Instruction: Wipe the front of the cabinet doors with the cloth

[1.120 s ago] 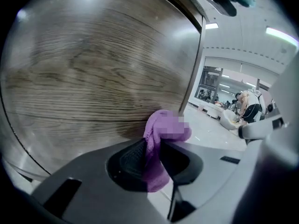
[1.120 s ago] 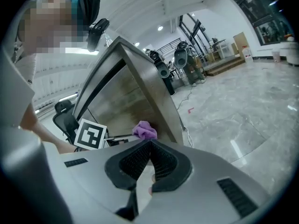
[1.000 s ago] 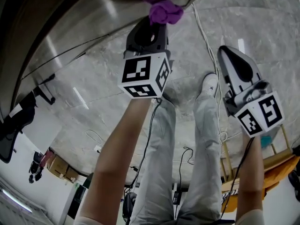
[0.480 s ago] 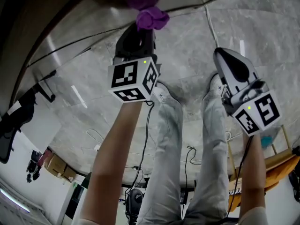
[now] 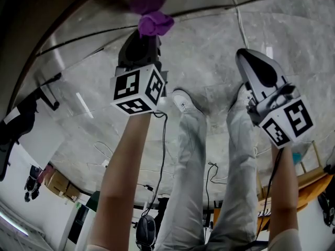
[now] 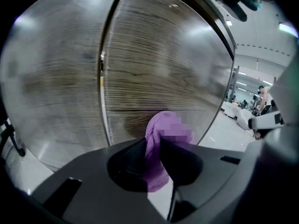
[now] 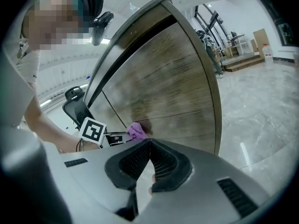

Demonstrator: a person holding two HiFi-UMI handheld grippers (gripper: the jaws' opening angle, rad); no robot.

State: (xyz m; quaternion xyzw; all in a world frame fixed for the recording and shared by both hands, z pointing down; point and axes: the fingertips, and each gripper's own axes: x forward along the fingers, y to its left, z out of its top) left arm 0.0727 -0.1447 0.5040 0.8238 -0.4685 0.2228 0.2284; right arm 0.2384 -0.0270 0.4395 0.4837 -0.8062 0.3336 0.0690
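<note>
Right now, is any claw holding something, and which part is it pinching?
The left claw pinches the purple cloth across its middle, with one bunched end poking out past the tips. The right claw is shut on nothing.

In the head view, your left gripper (image 5: 142,35) hides its own jaw tips behind its body, and the cabinet doors (image 5: 94,20) are cut off by the upper edge. In the left gripper view, the upper end of the cloth (image 6: 155,164) is blurred (so contact with the door cannot be judged there). Its lower end is sunk between the jaws. In the right gripper view, your right gripper (image 7: 149,143) covers half of the small left one.
</note>
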